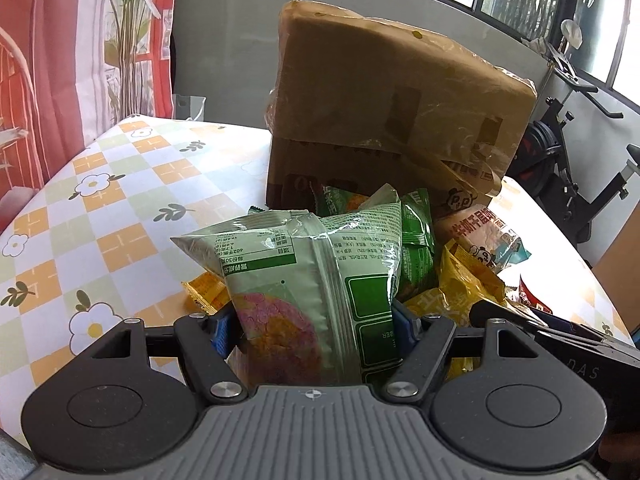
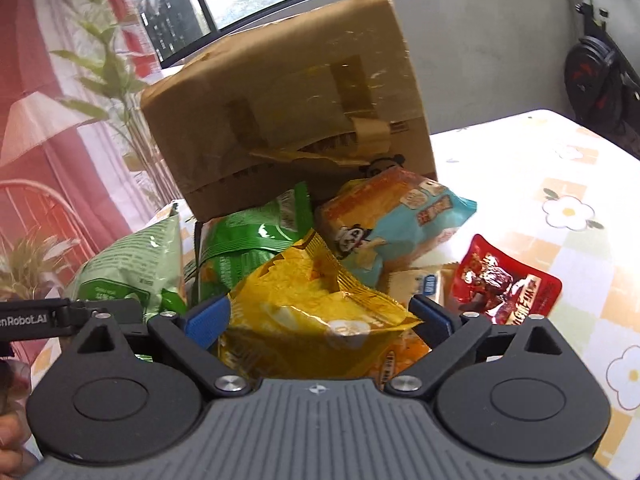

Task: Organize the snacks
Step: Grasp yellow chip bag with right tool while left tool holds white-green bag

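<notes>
My left gripper (image 1: 314, 326) has its blue pads pressed on both sides of a pale green snack bag (image 1: 312, 280), lifted over the pile. That bag also shows in the right wrist view (image 2: 128, 268). My right gripper (image 2: 320, 320) has a yellow snack bag (image 2: 316, 312) between its pads; the left pad touches it, the right pad stands a little off. Behind lie dark green bags (image 2: 248, 244), a blue-and-orange panda bag (image 2: 392, 220) and a red packet (image 2: 504, 284). A brown cardboard box (image 1: 396, 96) stands behind the pile.
The table (image 1: 100, 208) has a checked flower-print cloth. A red-and-white curtain (image 1: 60, 48) hangs at the left. An exercise bike (image 1: 576, 152) stands beyond the table's right edge. A small beige packet (image 2: 416, 284) lies beside the red one.
</notes>
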Demonstrator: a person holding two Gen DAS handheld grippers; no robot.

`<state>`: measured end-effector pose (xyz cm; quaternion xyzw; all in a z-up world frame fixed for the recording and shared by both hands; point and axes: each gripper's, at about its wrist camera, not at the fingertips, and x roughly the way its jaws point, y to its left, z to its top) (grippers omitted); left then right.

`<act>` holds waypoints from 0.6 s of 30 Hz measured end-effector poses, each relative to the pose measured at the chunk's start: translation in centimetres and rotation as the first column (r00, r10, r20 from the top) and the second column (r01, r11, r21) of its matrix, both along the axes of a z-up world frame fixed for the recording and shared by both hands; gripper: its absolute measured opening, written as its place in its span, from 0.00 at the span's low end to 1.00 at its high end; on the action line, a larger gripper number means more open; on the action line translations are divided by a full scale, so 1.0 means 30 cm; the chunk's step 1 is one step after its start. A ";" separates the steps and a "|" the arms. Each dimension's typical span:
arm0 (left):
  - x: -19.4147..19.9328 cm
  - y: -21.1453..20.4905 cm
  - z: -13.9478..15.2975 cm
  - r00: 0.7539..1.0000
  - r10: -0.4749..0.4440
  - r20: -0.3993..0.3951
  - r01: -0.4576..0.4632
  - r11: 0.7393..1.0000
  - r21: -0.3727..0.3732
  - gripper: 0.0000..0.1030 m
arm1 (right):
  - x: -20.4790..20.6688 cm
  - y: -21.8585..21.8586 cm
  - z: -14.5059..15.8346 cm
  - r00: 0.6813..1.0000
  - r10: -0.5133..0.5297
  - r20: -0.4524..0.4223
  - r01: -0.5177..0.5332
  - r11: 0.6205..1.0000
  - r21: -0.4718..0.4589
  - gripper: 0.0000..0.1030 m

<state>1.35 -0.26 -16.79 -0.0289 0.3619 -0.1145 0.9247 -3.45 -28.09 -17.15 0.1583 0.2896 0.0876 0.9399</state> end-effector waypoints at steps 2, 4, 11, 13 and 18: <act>0.002 0.004 -0.005 1.000 0.000 -0.009 0.000 1.000 -0.003 0.72 | 0.000 0.007 -0.005 1.000 0.013 -0.008 -0.012 1.000 0.003 0.95; 0.003 0.008 -0.009 1.000 -0.006 -0.017 0.005 1.000 -0.014 0.72 | 0.003 0.005 -0.016 0.999 0.030 -0.021 -0.029 0.999 0.025 0.95; 0.009 -0.005 -0.030 0.999 -0.021 -0.043 0.021 1.000 -0.017 0.72 | -0.010 0.014 -0.020 1.000 0.028 -0.004 -0.028 0.999 0.030 0.94; 0.007 -0.009 -0.034 0.999 -0.025 -0.046 0.024 1.000 -0.018 0.72 | -0.013 0.021 -0.014 0.999 0.037 0.002 -0.037 0.999 0.027 0.89; 0.001 -0.022 -0.041 0.998 -0.034 -0.049 0.034 0.999 -0.008 0.72 | -0.022 0.051 -0.002 0.995 0.095 0.029 -0.095 0.995 0.008 0.75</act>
